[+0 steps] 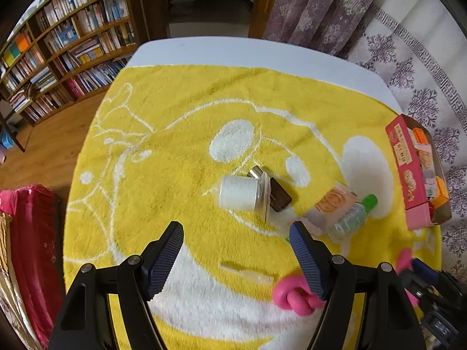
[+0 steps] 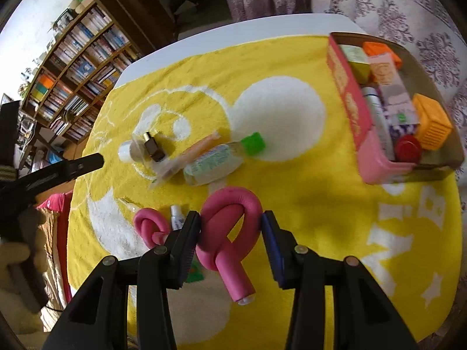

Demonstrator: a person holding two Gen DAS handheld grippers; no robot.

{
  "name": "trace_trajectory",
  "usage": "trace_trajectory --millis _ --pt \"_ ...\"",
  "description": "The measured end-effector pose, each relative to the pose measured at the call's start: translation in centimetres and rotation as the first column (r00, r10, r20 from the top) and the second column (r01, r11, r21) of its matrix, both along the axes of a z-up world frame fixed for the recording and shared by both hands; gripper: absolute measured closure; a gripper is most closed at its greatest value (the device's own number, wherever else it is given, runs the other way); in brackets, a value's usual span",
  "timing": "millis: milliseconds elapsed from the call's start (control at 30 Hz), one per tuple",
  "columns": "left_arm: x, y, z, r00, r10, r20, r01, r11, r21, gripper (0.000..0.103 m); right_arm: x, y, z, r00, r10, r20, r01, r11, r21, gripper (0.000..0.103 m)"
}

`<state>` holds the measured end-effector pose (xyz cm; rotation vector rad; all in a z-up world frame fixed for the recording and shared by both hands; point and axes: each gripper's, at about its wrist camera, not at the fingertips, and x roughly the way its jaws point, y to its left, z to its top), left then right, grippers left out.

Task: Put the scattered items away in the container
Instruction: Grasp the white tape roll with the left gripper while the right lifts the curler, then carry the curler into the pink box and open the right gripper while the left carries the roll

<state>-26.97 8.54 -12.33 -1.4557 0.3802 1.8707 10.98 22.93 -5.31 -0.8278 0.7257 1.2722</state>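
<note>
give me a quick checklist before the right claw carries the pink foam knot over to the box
1. Pink foam knot sits between the right claw pads: ok.
2. Both pads pressing firmly on the knot: cannot tell; a slight gap shows on the blue pad side.
3. Room in the pink box for the knot: cannot tell; it already holds several items.
4. Towel between claw and box free of objects: ok.
5. Left claw out of the way: ok; open, empty, over the white jar.
6. Second pink knot left for later: ok, on the towel.
</note>
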Motion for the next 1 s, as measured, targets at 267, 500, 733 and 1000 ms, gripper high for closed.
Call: trace_trajectory --millis 267,500,733,1000 --pt "-2.0 2.6 -3.0 0.999 -0.015 0.041 0.015 1.0 -0.005 0.026 2.6 -1.7 0.6 0.997 -0.078 0.012 0.078 0.997 0.007 0.056" --pt "-3.7 3.5 -6.0 0.998 -0.015 0.063 0.017 0.999 -0.034 0.027 3.7 -2.4 0.9 0.993 -0.112 0.025 0.112 0.994 0.001 0.056" --pt "-3.6 3.6 -7.4 0.994 -0.042 0.101 0.043 0.999 -0.009 0.057 3.5 -2.1 0.8 0.995 -0.093 0.033 0.093 0.996 -0.005 0.056" --pt "-3.4 2.8 -6.1 0.996 -0.011 0.085 0.011 1.0 0.005 0.061 3.1 -1.7 1.0 0.999 -0.024 0.034 0.025 1.0 -0.016 0.056"
